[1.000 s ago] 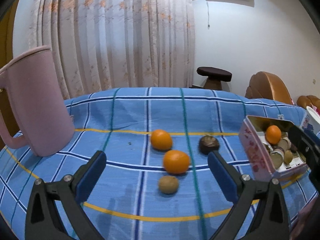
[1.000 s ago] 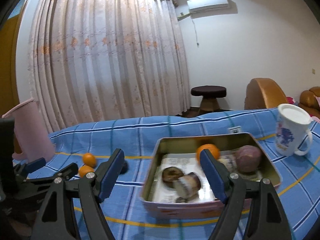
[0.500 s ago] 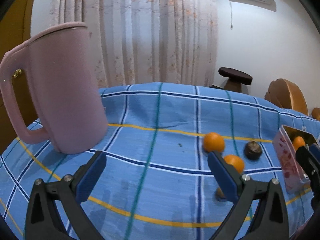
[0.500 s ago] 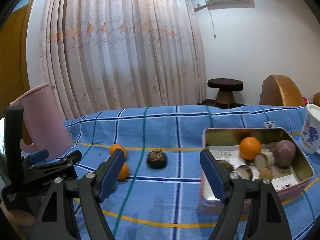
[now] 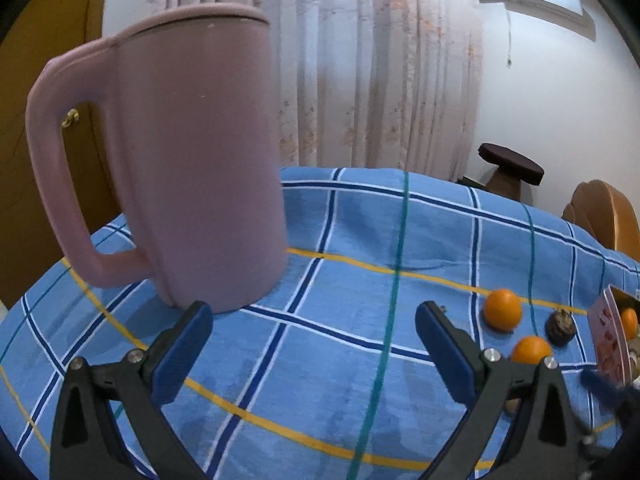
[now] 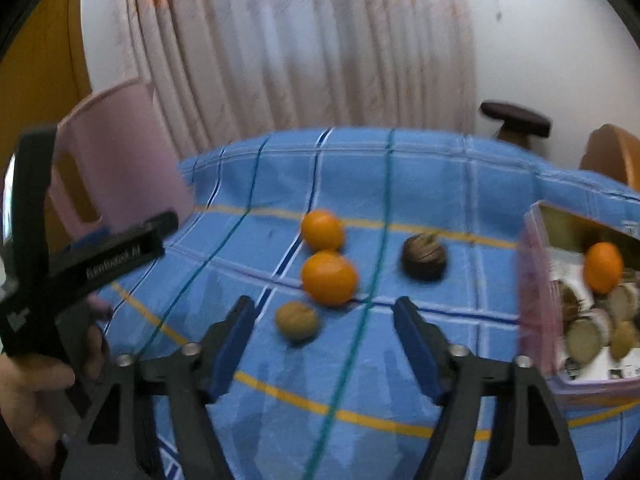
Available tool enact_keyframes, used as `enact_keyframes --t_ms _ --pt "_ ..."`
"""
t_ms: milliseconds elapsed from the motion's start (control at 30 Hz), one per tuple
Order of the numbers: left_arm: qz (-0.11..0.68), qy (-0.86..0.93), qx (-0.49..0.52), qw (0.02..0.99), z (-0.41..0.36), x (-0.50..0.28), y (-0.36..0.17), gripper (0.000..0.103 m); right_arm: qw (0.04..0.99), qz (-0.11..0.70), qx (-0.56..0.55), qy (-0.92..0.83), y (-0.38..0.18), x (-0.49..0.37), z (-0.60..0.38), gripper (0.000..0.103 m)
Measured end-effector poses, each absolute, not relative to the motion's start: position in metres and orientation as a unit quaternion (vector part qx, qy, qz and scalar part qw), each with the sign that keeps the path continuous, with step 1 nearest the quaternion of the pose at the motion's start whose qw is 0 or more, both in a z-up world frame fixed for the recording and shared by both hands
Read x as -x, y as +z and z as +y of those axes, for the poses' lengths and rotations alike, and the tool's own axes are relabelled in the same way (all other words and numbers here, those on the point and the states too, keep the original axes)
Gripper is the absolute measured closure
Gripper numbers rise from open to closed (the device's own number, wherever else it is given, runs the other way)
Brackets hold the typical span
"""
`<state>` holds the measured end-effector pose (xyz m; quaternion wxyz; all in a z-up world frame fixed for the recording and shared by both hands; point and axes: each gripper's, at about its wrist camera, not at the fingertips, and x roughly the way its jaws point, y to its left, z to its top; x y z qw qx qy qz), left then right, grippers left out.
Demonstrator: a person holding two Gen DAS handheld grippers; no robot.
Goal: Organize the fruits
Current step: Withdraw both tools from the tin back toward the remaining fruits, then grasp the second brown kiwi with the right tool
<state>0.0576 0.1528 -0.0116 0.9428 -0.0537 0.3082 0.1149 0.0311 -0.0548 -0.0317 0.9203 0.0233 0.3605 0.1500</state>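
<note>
Two oranges [image 6: 329, 282] [image 6: 321, 229], a brown kiwi [image 6: 297, 320] and a dark mangosteen [image 6: 424, 257] lie on the blue checked cloth. My right gripper [image 6: 322, 338] is open and empty, just in front of the near orange and kiwi. A pink tin [image 6: 538, 304] at the right holds an orange [image 6: 603, 266] and several other fruits. My left gripper [image 5: 312, 350] is open and empty, facing the pink jug [image 5: 192, 168]; the oranges [image 5: 503, 309] sit to its right. The left gripper's body [image 6: 80, 268] shows at the right view's left.
The tall pink jug [image 6: 120, 160] stands at the table's left. The blue checked tablecloth [image 5: 360, 280] covers the table. A curtain, a dark stool [image 5: 510, 166] and a brown chair [image 5: 600, 216] stand beyond the far edge.
My left gripper has swung left toward the pink jug, leaving the fruits at its right. My right gripper has moved left from the tin to the loose fruits. Both stay open.
</note>
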Motion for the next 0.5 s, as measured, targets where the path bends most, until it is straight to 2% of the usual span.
enact_keyframes --t_ms 67,100,333,367,500 --pt "0.309 0.116 0.054 0.942 0.152 -0.058 -0.012 0.000 0.900 0.401 -0.030 0.169 -0.044 -0.040 -0.046 0.068" --pt "0.311 0.113 0.052 0.942 0.150 -0.058 -0.012 0.000 0.889 0.423 -0.028 0.173 -0.052 -0.046 -0.040 0.068" --pt "0.312 0.102 0.042 0.944 0.146 -0.060 -0.013 0.000 0.887 0.429 -0.017 0.171 -0.051 -0.063 -0.027 0.068" --pt "0.312 0.101 0.042 0.944 0.146 -0.060 -0.013 0.000 0.888 0.426 -0.011 0.173 -0.051 -0.062 -0.026 0.073" --pt "0.309 0.088 0.036 0.946 0.144 -0.059 -0.015 0.000 0.888 0.424 -0.014 0.177 -0.049 -0.052 -0.033 0.073"
